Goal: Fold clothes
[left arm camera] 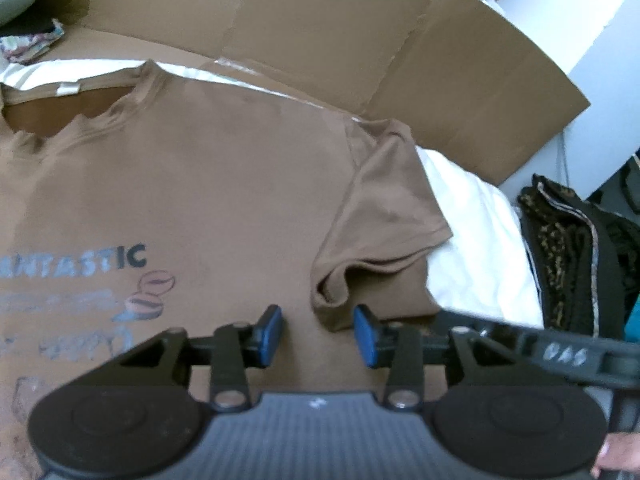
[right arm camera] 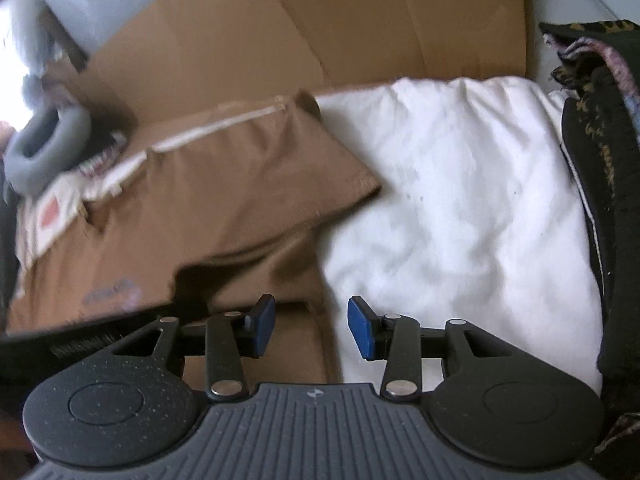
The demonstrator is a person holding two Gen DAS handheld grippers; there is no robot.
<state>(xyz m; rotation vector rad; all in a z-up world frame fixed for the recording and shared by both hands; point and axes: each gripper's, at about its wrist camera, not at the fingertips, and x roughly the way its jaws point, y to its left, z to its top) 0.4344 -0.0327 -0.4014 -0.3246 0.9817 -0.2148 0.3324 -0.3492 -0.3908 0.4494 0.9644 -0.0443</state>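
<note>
A brown T-shirt [left arm camera: 200, 184] lies spread flat, print side up, just ahead of the left tool [left arm camera: 318, 334], whose blue pads stand wide apart and empty above the fabric by the sleeve [left arm camera: 384, 216]. The right tool [right arm camera: 311, 328], equally wide and empty, hovers over the shirt's edge, white bedding [right arm camera: 460, 200] ahead to its right. Flattened cardboard [left arm camera: 360, 32] lies beyond; dark folded clothes [left arm camera: 572, 256] sit stacked far right.

T-shirt [left arm camera: 224, 184] print: "...NTASTIC", at 9 o'clock; lines below unreadable.
Black arm [left arm camera: 568, 354] marking: handwritten, unclear, at 4 o'clock.
</note>
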